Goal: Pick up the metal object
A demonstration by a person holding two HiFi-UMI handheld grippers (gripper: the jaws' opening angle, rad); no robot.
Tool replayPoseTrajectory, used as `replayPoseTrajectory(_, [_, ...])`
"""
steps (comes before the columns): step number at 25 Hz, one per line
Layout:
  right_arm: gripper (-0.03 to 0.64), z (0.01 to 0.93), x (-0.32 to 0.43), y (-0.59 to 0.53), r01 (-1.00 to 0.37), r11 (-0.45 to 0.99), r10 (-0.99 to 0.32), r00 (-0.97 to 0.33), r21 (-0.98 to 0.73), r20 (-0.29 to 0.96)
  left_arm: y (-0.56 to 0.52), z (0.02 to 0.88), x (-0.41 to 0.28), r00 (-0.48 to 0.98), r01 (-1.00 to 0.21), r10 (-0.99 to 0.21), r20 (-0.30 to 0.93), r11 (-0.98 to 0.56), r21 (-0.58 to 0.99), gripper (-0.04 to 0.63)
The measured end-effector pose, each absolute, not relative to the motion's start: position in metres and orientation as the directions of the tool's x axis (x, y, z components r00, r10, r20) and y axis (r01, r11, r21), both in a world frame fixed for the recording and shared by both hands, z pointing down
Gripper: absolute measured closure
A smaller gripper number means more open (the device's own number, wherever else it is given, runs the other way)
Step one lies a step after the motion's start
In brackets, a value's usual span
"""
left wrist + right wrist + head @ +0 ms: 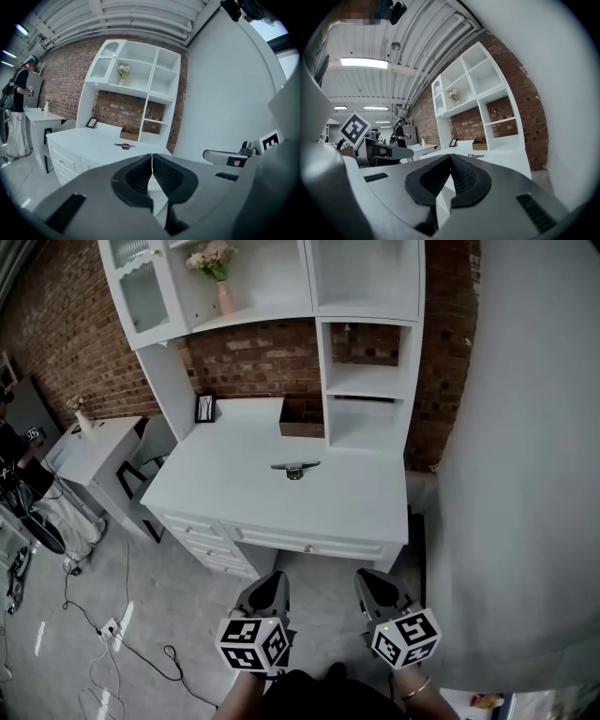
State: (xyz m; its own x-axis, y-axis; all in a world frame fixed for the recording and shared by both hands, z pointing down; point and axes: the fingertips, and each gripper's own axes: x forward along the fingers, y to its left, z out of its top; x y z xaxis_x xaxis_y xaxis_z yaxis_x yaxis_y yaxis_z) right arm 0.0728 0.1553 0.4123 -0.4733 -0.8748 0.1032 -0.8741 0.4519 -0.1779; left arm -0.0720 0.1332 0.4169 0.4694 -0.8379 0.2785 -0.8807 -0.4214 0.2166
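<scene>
A small metal object (295, 468), a flat bar on a short round base, lies in the middle of the white desk (225, 493). It shows far off in the left gripper view as the metal object (124, 146) and tiny in the right gripper view as the metal object (476, 155). Both grippers are held low in front of the desk, well short of it. My left gripper (273, 586) is shut with nothing in it, its tips meeting (152, 155). My right gripper (368, 583) is shut and empty too, tips together (450, 155).
A white hutch with shelves (366, 381) stands on the desk's back, with a brown box (302, 418), a picture frame (204, 408) and a vase of flowers (223, 282). A grey wall (525, 474) is on the right. A small side table (94, 451) and floor cables (103, 634) lie left. A person (18, 108) stands far left.
</scene>
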Motion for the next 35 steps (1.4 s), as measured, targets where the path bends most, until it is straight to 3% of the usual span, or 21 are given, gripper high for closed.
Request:
replayPoseTrajectory(7, [0.612,0.405,0.076,0.14,-0.866,0.467,-0.871,-0.486,-0.181,0.077,0.112,0.407,-0.062,0.504,-0.853,-0.829,0.243,-0.435,0.288,0.583])
replayPoseTrajectory(21, [0.612,0.42,0.087,0.04,-0.884,0.424,-0.883,-0.452,-0.197,0.129,-0.017,0.438,-0.054,0.568,-0.709,-0.797,0.207,-0.345,0.615,0.511])
replayPoseTrajectory(35, [0.612,0.429,0.066,-0.098,-0.894,0.397,-0.879,-0.435,-0.207,0.193,-0.163,0.489,-0.063,0.601,-0.589,-0.753,0.267,-0.192,0.785,0.463])
